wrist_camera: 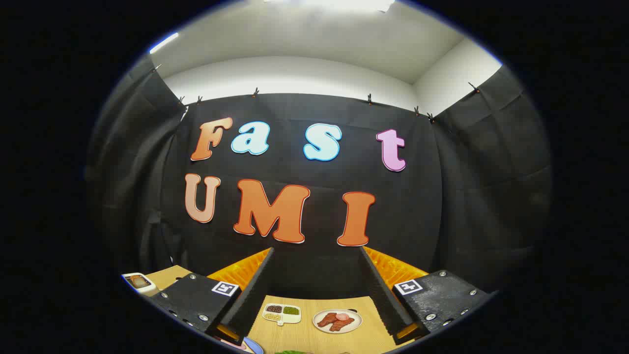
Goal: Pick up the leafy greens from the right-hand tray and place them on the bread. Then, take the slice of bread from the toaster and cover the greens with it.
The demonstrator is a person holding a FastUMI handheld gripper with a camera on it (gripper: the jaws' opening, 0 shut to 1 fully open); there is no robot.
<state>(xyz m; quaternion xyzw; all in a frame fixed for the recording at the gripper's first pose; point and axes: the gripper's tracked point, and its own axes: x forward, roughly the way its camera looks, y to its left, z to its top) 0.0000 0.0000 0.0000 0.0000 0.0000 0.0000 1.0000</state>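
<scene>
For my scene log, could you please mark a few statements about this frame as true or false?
1. The gripper has its jaws wide apart, holding nothing. True.
2. A round plate with meat sits on the table beyond the jaws. True.
3. The divided tray lies right of that plate. False: it lies left of it.
4. The toaster stands between the jaws. False: it stands far off to the left.
</scene>
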